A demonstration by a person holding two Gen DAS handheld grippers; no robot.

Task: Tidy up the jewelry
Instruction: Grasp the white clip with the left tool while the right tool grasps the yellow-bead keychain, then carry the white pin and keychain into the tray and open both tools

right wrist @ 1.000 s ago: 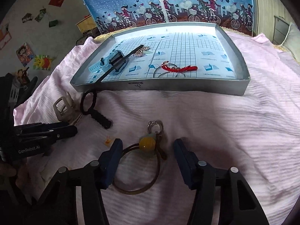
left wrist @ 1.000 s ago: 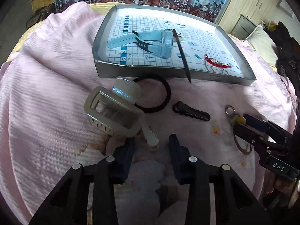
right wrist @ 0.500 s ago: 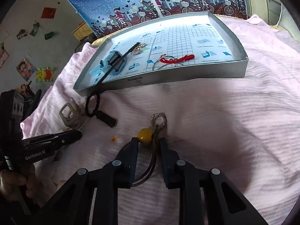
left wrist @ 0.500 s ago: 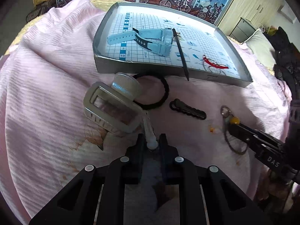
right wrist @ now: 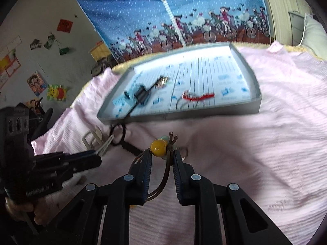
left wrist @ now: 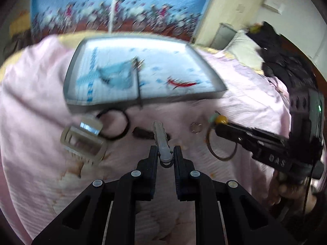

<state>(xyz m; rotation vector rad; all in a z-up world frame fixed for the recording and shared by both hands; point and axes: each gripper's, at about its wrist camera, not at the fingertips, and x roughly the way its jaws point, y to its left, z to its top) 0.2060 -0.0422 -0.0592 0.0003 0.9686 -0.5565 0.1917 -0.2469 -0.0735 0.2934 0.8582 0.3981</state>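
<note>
Your left gripper (left wrist: 166, 153) fingers clamp a pale clip (left wrist: 161, 140) pointing at the tray (left wrist: 143, 102) straight ahead across the bed, while your right gripper (right wrist: 162, 155) pinches the yellow-beaded cord bracelet (right wrist: 158, 147).

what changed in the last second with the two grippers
Both went from open to shut. The left gripper closed on the clear clip and lifted it off the pink cloth; the right gripper closed on the cord bracelet and raised it. The tray and its contents stayed put.
</note>
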